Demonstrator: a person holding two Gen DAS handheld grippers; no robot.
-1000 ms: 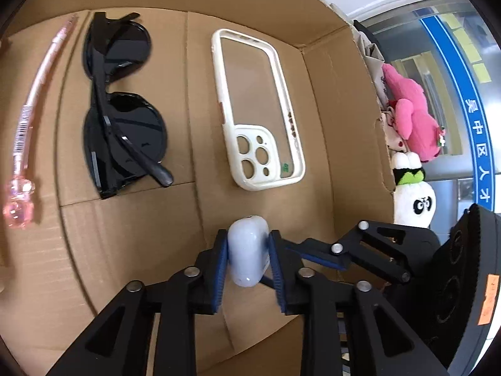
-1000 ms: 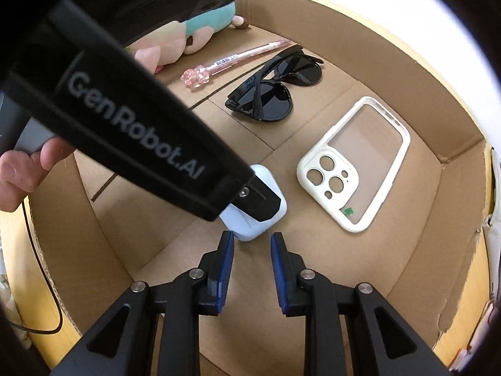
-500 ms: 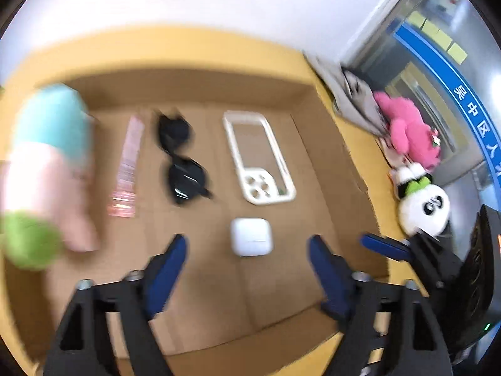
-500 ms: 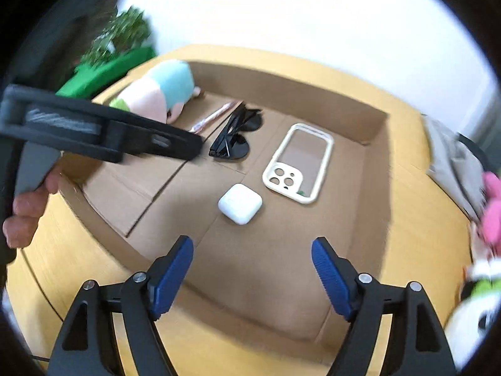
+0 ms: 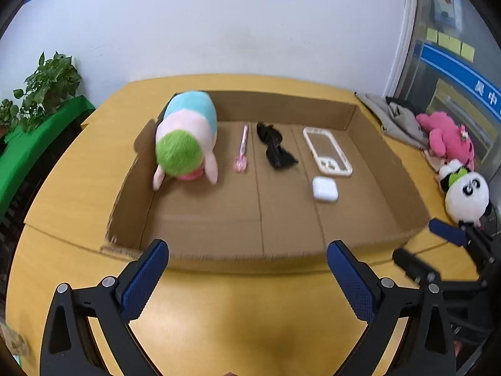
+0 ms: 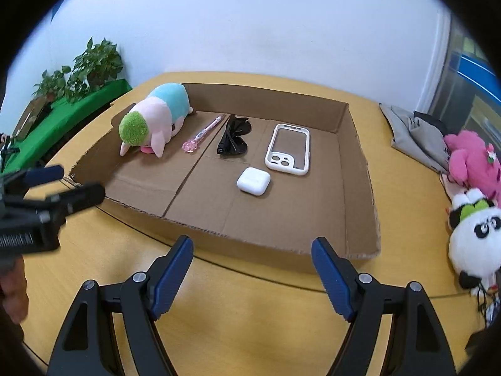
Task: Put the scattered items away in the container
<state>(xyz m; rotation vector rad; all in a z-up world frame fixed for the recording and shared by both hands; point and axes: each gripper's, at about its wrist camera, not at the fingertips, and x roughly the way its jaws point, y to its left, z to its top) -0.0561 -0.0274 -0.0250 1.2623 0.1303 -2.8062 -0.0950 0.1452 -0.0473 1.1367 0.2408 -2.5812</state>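
A shallow cardboard box (image 5: 369, 169) sits open on a round yellow-wood table (image 5: 219, 313), seen from two cameras held just in front of its near wall.

The left gripper (image 5: 247, 269) hangs above the bare tabletop on the near side of the box. Its jaws have just been opening and now stand spread wide, with nothing between the blue pads. The right gripper (image 6: 252, 266) is also over the table outside the near wall, its jaws parted wide and empty.

All the tidied items lie on the box floor, beyond both grippers and well apart from them. A white earbud case (image 6: 253, 181) rests nearest, right of the middle. Just behind it lies a white phone case (image 6: 288, 148), camera holes toward the viewer. To its left are folded black sunglasses (image 6: 234, 139), then a pink pen with a clear charm end (image 6: 202, 134). At the far left, against the box wall, lies a plush toy (image 6: 153, 119) in pastel blue and pink with a green head.

Outside the box, on the right edge of the table, sit a panda plush (image 6: 474, 238), a pink plush (image 6: 472, 159) and a folded grey cloth (image 6: 416, 134). Leafy potted plants (image 6: 90, 69) stand at far left against a white wall.
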